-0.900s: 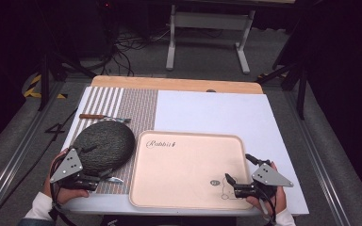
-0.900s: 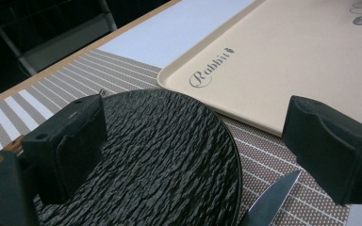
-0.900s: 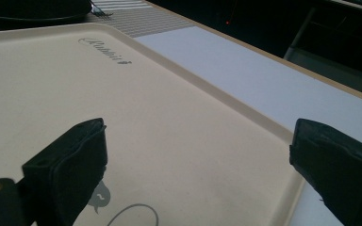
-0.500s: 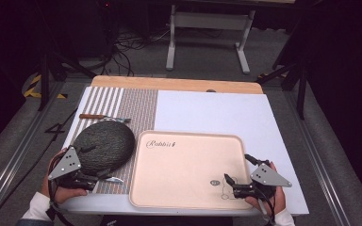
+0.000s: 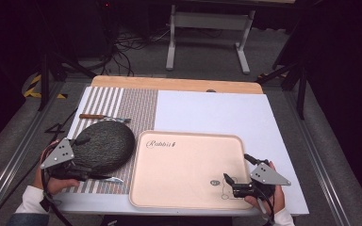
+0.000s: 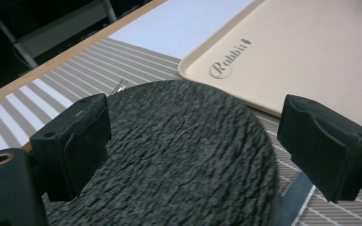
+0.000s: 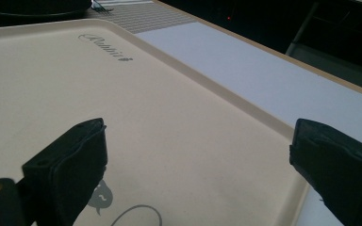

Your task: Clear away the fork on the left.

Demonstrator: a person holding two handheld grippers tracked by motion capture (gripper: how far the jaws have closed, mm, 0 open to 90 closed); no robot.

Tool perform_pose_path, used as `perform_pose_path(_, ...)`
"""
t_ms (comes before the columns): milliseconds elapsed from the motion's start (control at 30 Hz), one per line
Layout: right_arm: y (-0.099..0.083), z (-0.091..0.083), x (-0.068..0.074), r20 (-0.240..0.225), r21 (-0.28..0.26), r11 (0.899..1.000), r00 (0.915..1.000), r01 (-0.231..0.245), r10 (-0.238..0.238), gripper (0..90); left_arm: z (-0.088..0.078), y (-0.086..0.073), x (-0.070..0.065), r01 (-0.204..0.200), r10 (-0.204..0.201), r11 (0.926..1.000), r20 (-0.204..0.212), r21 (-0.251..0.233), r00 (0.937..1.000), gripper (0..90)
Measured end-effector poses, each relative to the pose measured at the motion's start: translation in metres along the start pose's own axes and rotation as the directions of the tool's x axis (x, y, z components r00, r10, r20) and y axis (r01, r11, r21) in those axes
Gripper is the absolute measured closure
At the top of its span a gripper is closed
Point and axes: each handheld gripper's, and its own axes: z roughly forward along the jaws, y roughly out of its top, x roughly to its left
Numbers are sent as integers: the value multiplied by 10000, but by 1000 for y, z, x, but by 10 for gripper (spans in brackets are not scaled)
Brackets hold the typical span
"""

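In the high view, the left gripper (image 5: 87, 170) has slid a little to the side and away from the person since a moment ago. Now it sits at the near edge of the dark round plate (image 5: 104, 145). The plate lies right in front of its jaws, on the striped mat (image 5: 122, 101), and it has not moved. A metal blade (image 5: 112, 179) pokes out just beside the gripper's tip. The right gripper (image 5: 230, 186) has stayed where it was, over the near corner of the tan tray (image 5: 184, 165). A knife (image 5: 101, 117) lies past the plate, far from both grippers.

In the left gripper view, the left gripper (image 6: 193, 141) has its jaws wide apart. The plate (image 6: 188, 155) fills the space between and ahead of them, but the jaws do not squeeze it. The tray (image 6: 311, 61) is off to one side, past the plate.

In the right gripper view, the right gripper (image 7: 198, 155) is spread wide too, and it holds nothing. The tray (image 7: 122, 94) lies bare under and ahead of it.

So the left gripper looks like it is lining up to grab the plate. The grab has not started yet.
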Motion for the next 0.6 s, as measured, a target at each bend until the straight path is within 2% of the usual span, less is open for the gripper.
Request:
perform_pose_path(67, 0, 0, 0, -5, 16, 10000, 10000, 2, -2, 57, 0, 1, 5, -23, 23, 9999, -25, 117, 10000, 118)
perform_pose_path(233, -1, 2, 0, -34, 67, 10000, 10000, -67, 67, 57, 4, 10, 35, 125, -123, 9995, -59, 287, 9999, 120)
perform_pose_path(333, -2, 2, 0, -37, 76, 9999, 10000, -74, 74, 57, 10, 16, 52, 109, -103, 9977, -95, 663, 9999, 122)
perform_pose_path(500, -2, 3, -1, -128, 107, 9997, 9997, -224, 225, 55, 16, 25, 85, 446, -432, 9941, -162, 993, 9989, 123)
perform_pose_path(533, -2, 3, -1, -135, 112, 9997, 9997, -223, 224, 55, 17, 27, 90, 451, -430, 9925, -211, 1136, 9989, 122)
perform_pose_path(567, -2, 3, -1, -144, 102, 9997, 9997, -207, 208, 55, 17, 27, 90, 451, -430, 9925, -211, 1136, 9989, 122)
perform_pose_path(600, -2, 3, -1, -163, 105, 9997, 9997, -205, 207, 54, 21, 29, 102, 513, -482, 9902, -266, 1298, 9985, 122)
